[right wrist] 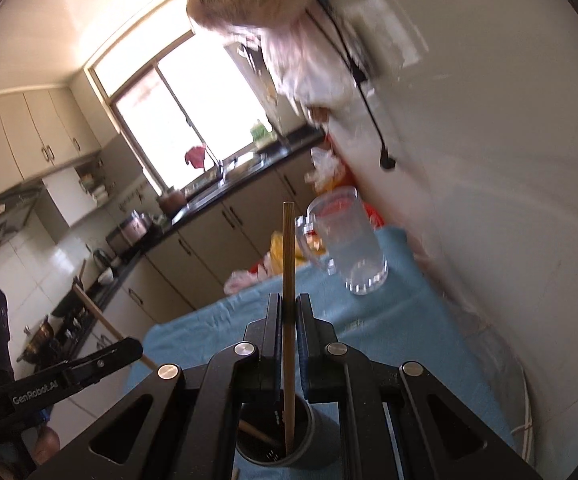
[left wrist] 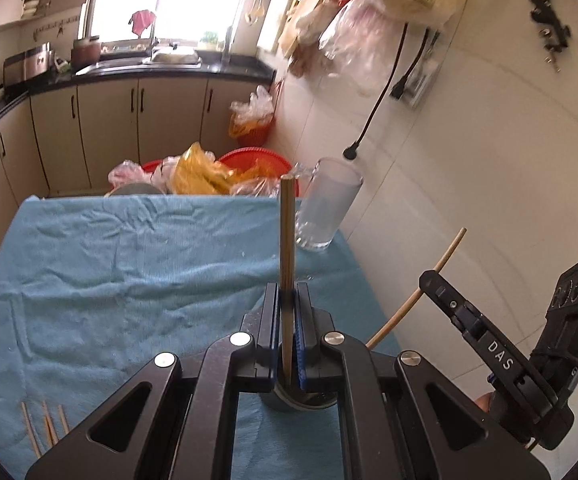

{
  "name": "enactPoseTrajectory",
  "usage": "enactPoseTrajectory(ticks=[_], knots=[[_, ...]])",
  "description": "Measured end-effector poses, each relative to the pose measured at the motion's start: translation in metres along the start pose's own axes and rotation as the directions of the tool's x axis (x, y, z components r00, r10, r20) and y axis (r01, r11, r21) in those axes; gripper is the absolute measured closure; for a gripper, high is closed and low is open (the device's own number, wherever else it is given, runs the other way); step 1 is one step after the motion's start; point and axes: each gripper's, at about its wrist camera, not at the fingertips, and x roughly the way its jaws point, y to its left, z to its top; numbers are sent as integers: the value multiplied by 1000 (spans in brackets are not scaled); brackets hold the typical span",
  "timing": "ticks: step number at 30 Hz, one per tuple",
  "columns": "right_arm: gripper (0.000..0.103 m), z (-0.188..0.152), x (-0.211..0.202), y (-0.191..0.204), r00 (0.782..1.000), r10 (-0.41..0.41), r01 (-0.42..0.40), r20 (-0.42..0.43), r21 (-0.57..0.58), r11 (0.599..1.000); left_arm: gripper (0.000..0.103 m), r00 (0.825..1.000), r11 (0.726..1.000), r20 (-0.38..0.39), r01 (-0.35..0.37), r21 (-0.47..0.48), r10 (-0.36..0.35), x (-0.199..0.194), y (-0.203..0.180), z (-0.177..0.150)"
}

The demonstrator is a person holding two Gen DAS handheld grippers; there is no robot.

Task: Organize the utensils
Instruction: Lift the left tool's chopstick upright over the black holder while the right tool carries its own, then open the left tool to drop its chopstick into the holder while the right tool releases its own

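Both chopsticks' lower ends are hidden behind the jaws. The left hand-held gripper (left wrist: 288, 300) is clamped on one chopstick (left wrist: 287, 232), and the right hand-held gripper (right wrist: 289, 312) pinches another chopstick (right wrist: 288, 264) whose foot stands in a dark holder cup (right wrist: 309, 432), partly hidden. A glass mug (left wrist: 327, 208) sits at one o'clock on the blue-clothed surface (left wrist: 129, 264); loose chopsticks (left wrist: 45, 426) lie at seven o'clock. The right view's kitchen background is blurred.

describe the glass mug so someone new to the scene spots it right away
Start at the blue cloth over the table, then go to its far corner by the white tiled wall. The glass mug stands upright there, clear and empty, with a handle. Everything just behind it is crumpled plastic bags and a red basin.
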Motion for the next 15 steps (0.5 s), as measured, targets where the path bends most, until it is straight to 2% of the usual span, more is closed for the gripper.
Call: enactPoseTrajectory(ticks=[5,9,11,13,15], knots=[[96,-11,18,-3,998,-8,8,-68,-6,1000,96,1000,1000,-28,-13,-8,13,13,7,-7],[94,-12,22,-2,996,-16,15,-82,-14,1000,96,999,1000,-30,-18,-8,18,14,9,-8],[94,-11,19,-2,997,-22,21,-75,-17,1000,89,999,1000,-30,-17,-11,17,13,9,-8],[91,-9,14,-2,998,-21,20,-65,-15,1000,71,1000,1000,-17,-16,-16,16,8,9,-8],[87,-8,7,-1,998,-24,23,-49,-16,1000,69,1000,1000,6,-25,-12,25,1,9,-8]])
